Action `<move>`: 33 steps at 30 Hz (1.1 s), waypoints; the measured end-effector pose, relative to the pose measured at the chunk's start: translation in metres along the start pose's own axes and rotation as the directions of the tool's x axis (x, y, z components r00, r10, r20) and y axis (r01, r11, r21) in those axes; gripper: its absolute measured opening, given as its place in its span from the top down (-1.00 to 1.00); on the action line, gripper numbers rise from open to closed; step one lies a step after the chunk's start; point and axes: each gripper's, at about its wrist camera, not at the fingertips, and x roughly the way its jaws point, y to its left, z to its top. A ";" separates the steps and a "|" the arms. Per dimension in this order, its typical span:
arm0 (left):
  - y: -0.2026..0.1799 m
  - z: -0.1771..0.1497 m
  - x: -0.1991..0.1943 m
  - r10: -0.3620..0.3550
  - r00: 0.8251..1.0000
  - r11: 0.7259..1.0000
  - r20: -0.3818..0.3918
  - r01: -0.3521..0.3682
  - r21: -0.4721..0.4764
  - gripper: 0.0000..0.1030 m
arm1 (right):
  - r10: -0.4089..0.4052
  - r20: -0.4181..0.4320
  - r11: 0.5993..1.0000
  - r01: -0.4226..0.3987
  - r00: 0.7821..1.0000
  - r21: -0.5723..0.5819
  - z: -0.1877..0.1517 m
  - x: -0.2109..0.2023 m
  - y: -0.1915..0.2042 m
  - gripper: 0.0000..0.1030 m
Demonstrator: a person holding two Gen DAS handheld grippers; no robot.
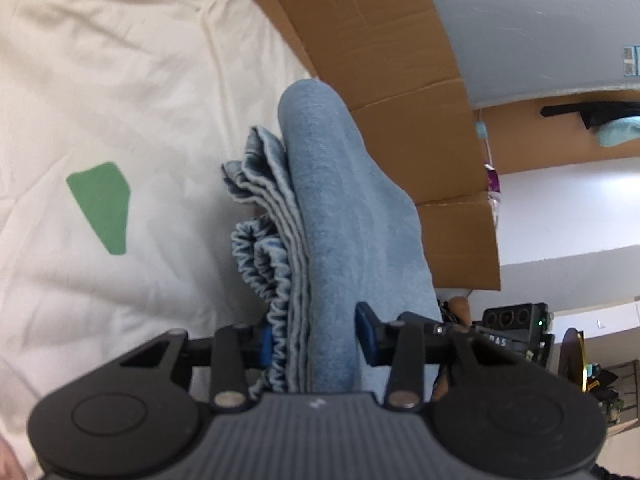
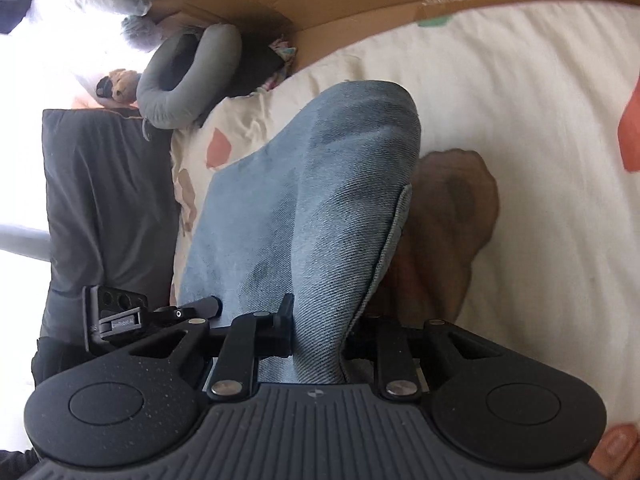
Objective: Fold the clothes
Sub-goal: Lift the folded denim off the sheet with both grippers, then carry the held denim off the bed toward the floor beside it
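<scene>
The left hand-held gripper (image 1: 316, 344) is clamped on a folded stack of light-blue denim jeans (image 1: 340, 208), raised above the cream bedsheet (image 1: 120, 80). To the right along the jeans, the right hand-held gripper (image 2: 320, 328) pinches the same denim, with a brown garment (image 2: 452, 216) on the sheet beside it.

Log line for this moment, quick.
phase: lifting folded denim garment | left gripper: shut on garment | right gripper: shut on garment | surface: cream bedsheet

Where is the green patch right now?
In the left wrist view, the green patch is printed on the cream sheet, left of the folded jeans.
</scene>
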 end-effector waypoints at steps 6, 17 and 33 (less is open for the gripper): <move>-0.051 0.015 -0.039 0.021 1.000 1.000 0.007 -0.021 0.021 0.18 | 0.014 0.023 1.000 -0.013 1.000 -0.013 0.007 -0.033 0.051 0.60; -0.182 0.037 -0.123 0.033 0.997 0.992 0.067 -0.041 0.116 0.18 | 0.054 0.114 0.998 -0.050 0.992 -0.037 0.029 -0.123 0.169 0.60; -0.346 0.011 -0.193 0.017 0.994 0.978 0.107 -0.038 0.204 0.18 | 0.049 0.208 0.997 -0.034 0.977 -0.077 0.024 -0.275 0.289 0.58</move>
